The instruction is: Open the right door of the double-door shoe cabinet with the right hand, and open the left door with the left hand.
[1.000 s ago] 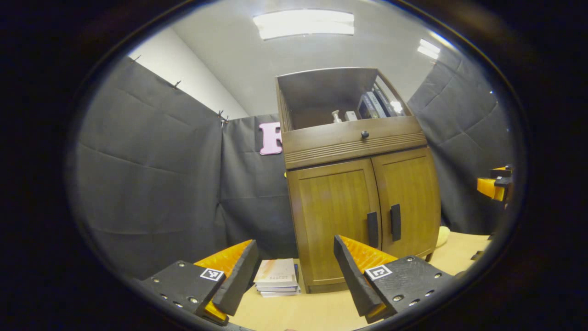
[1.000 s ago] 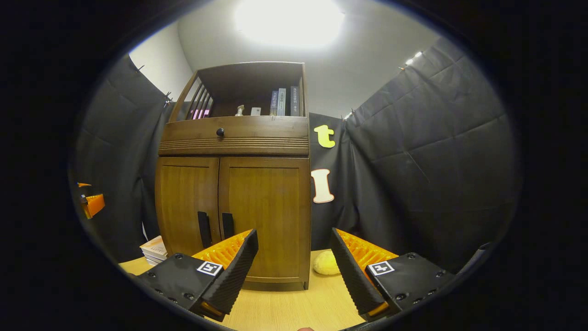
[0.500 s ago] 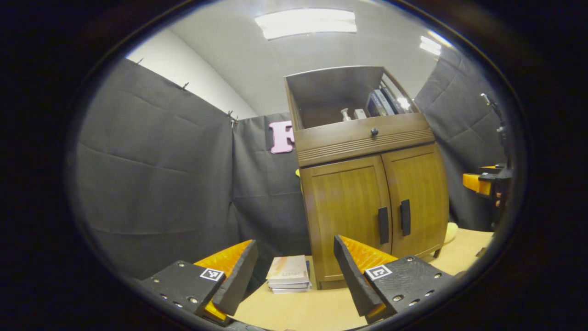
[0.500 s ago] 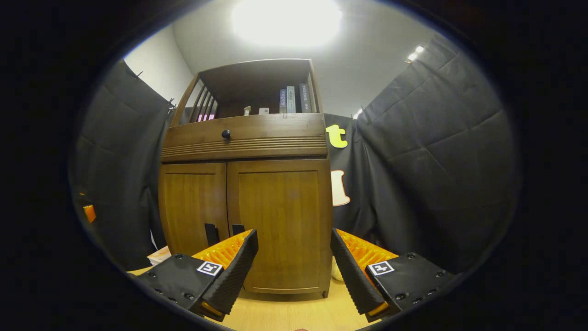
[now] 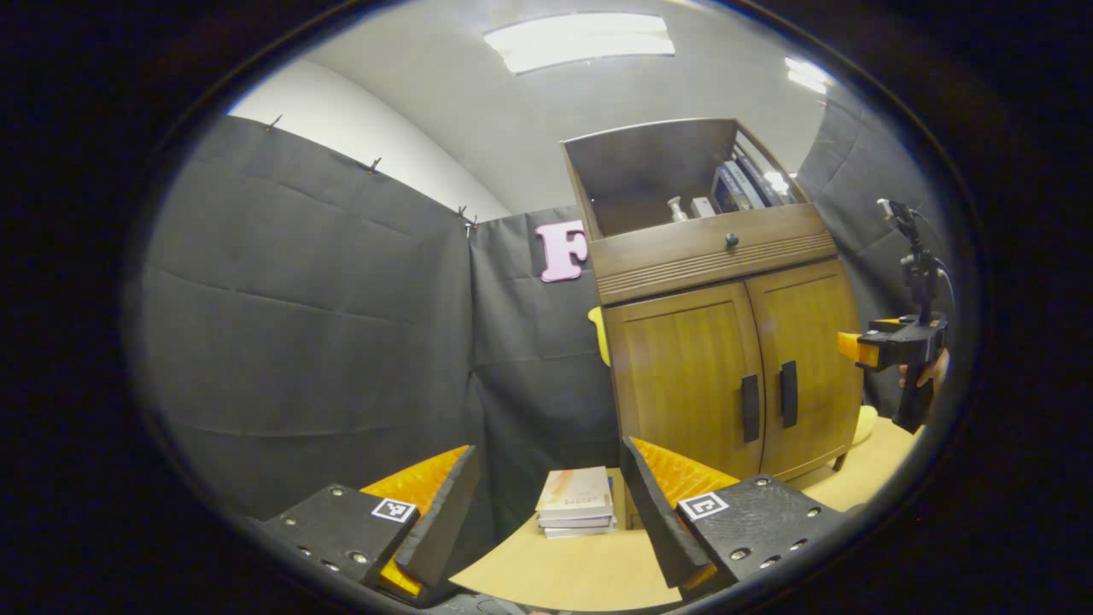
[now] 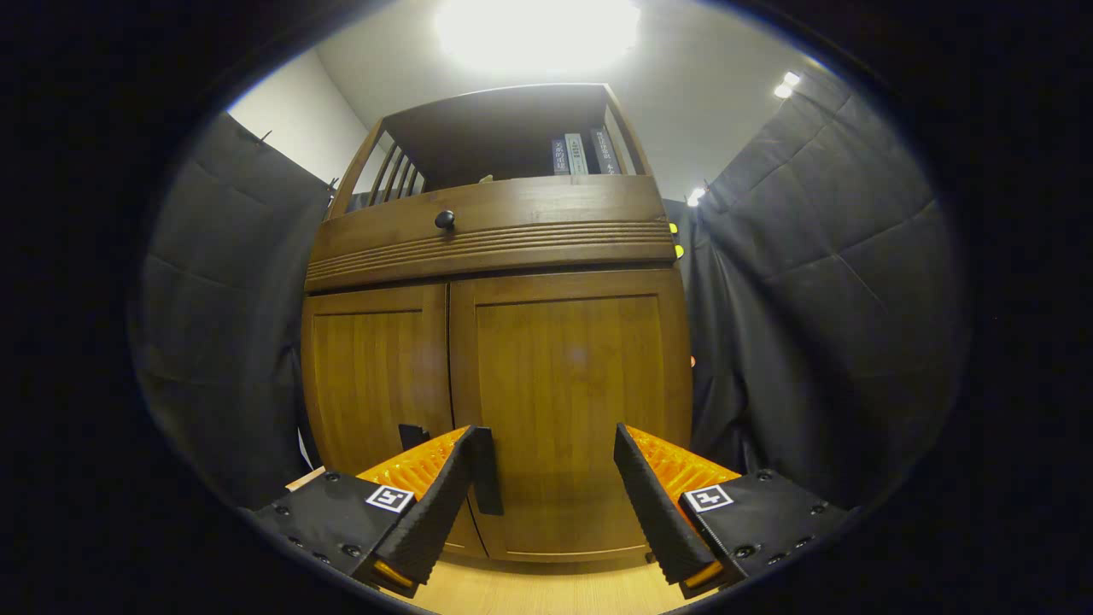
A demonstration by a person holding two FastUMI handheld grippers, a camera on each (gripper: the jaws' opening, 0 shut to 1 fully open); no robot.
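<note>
With both doors shut, the right claw (image 6: pixel 546 487), wide open and empty, nears the right door (image 6: pixel 568 401), whose handle (image 6: pixel 488 470) at 9 o'clock it must straddle next, while the left claw (image 5: pixel 546 504) waits open, empty.

A recording booth rigged up as a home corner. Black cloth (image 5: pixel 341 342) pinned along its top edge makes the walls, under a plain white ceiling with strip lights (image 5: pixel 581 38). A wooden cabinet (image 6: pixel 504 359) with books (image 6: pixel 581 154) on its open shelf stands on a pale worktop (image 5: pixel 589 564), more books (image 5: pixel 576 512) stacked beside it.
</note>
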